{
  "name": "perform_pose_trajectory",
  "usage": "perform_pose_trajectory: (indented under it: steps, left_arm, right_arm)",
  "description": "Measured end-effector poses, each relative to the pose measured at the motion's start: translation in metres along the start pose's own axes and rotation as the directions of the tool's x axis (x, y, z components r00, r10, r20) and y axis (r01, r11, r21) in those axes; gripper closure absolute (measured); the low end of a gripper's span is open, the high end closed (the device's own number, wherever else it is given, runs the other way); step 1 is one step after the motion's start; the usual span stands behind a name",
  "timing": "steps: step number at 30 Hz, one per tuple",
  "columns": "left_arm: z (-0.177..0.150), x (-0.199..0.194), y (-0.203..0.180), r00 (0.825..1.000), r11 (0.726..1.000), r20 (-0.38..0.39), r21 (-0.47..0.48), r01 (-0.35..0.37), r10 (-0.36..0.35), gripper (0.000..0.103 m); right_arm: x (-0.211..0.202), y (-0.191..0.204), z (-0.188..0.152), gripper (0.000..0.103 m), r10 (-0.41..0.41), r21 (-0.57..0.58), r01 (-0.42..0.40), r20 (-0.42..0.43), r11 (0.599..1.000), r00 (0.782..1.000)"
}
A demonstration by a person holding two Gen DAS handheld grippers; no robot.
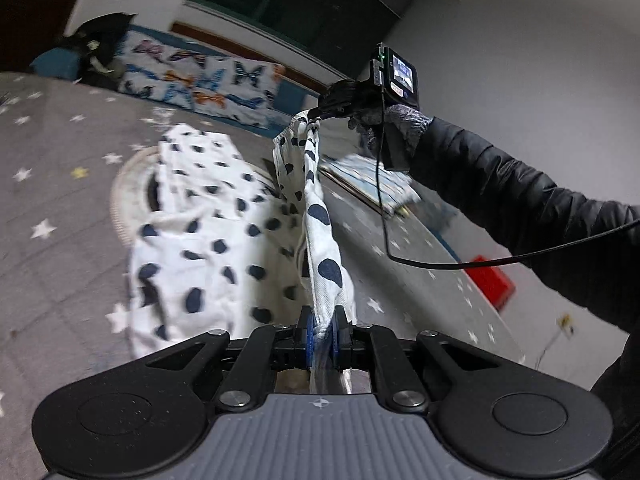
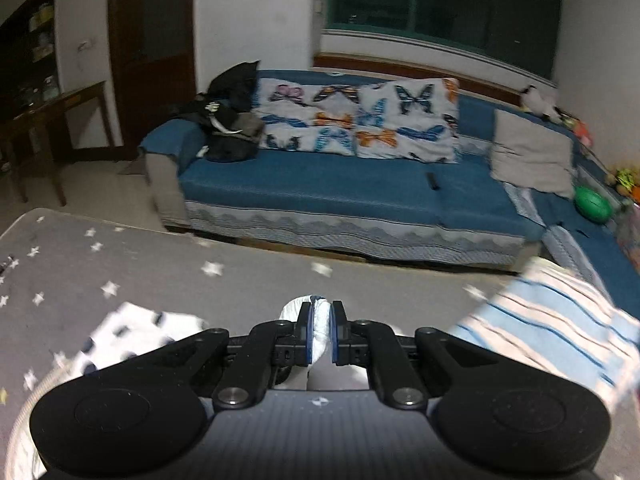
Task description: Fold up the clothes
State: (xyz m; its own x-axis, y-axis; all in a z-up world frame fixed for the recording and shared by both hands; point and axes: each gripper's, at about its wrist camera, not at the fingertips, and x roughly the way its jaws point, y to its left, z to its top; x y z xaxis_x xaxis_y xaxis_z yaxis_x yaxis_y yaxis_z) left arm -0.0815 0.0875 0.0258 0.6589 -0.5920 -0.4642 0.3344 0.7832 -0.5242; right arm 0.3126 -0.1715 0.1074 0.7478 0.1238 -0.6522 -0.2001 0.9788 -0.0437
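A white garment with dark blue spots (image 1: 200, 232) hangs over a grey star-patterned surface (image 1: 60, 184). My left gripper (image 1: 322, 336) is shut on one edge of it. The edge stretches taut up to my right gripper (image 1: 316, 114), held by a gloved hand in a black sleeve, which is shut on the other end. In the right wrist view my right gripper (image 2: 321, 332) is shut on a white fold of the garment (image 2: 320, 320); more of the spotted cloth (image 2: 120, 332) hangs blurred at lower left.
A folded blue-and-white striped cloth (image 2: 552, 328) lies on the surface at the right, also in the left wrist view (image 1: 372, 180). A blue sofa (image 2: 340, 192) with butterfly cushions (image 2: 360, 120) stands beyond the grey surface. A red object (image 1: 490, 280) sits at its right edge.
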Motion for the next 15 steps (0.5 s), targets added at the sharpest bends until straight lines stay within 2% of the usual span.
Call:
perform_pose_trajectory:
  steps: [5,10,15]
  left_arm:
    - [-0.002,-0.012,0.021,0.999,0.997,0.012,-0.071,-0.043,0.044,0.093]
    - [-0.008,-0.021,0.039,0.996,0.986,0.009,-0.14,-0.089,0.091,0.093]
    - [-0.012,-0.028,0.046,0.993,0.978,0.008,-0.174,-0.117,0.12,0.093]
  right_arm:
    - [0.039,0.062,0.011,0.096,0.042,-0.054,-0.043,-0.019,0.998,0.999]
    - [0.083,0.122,0.007,0.096,0.076,-0.083,-0.081,-0.068,0.993,0.995]
    - [0.094,0.145,0.001,0.093,0.115,-0.089,-0.122,-0.079,0.989,0.99]
